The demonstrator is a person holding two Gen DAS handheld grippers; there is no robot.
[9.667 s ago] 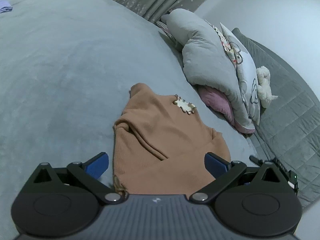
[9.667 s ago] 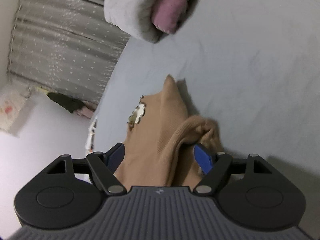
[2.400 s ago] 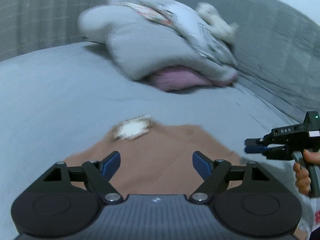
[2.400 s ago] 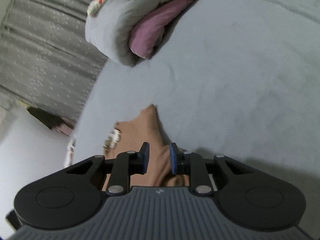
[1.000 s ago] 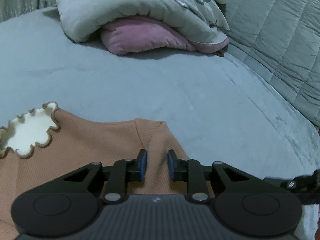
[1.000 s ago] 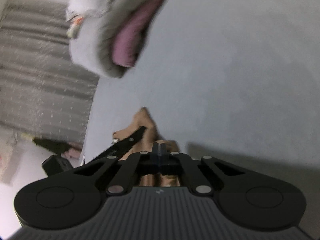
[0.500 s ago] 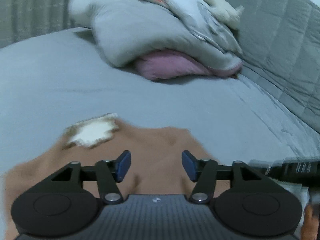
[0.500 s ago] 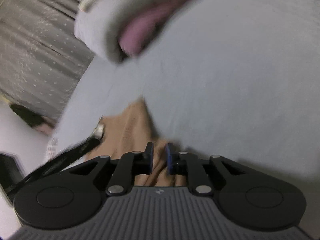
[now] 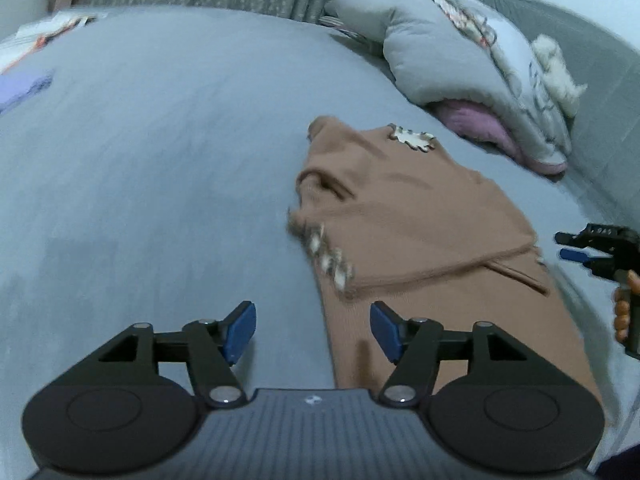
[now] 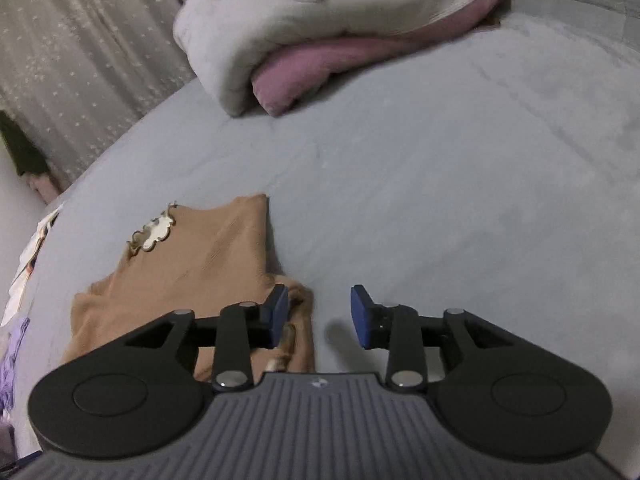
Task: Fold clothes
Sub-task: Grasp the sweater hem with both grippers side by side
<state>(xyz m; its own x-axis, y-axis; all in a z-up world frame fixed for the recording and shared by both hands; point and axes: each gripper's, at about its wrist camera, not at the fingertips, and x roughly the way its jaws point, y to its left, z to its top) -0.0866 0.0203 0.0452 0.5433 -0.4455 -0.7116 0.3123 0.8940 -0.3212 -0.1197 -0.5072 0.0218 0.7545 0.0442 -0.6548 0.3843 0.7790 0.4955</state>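
One tan sweater [image 9: 404,216] folded on bed [image 9: 160,160]; two grippers, left [image 9: 312,330] and right [image 10: 318,312], fingers apart, holding nothing.

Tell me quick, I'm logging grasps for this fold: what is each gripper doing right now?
Left gripper: open, holding nothing, above the near edge of the brown sweater.
Right gripper: open, holding nothing, beside the sweater's edge.
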